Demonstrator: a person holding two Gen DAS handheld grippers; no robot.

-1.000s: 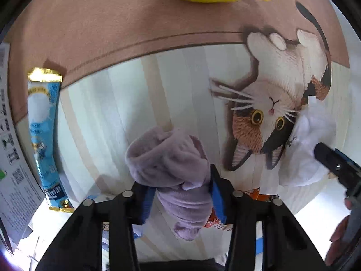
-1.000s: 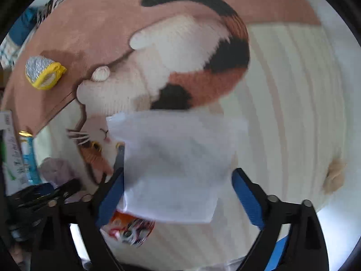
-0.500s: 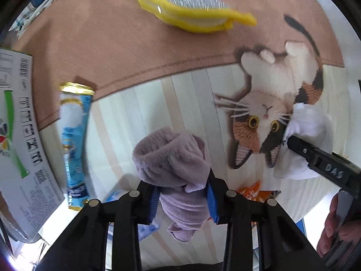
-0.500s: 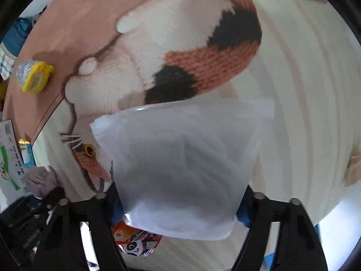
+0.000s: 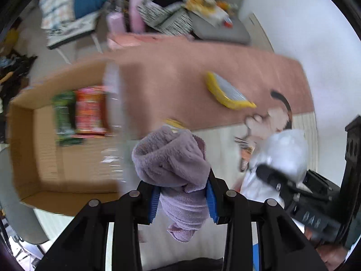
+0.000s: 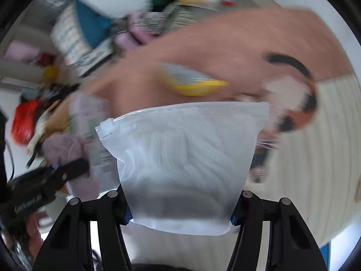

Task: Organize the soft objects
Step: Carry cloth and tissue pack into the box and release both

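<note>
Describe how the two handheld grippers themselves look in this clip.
Both the left gripper and the right gripper are matte black linkage frames with silver rivet pins and blue pads lining the jaws. Seen from the left wrist view, the right gripper's body carries pale lettering, blurred.

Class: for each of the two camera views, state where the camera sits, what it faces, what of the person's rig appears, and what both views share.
Left wrist: sits behind the left gripper, looking over a lilac towel toward a cardboard box and pink rug; the right gripper shows at right.
Right wrist: sits behind the right gripper, facing a frosted zip bag; the left gripper shows at left.
Shared: yellow brush, rug, towel, bag.
</note>
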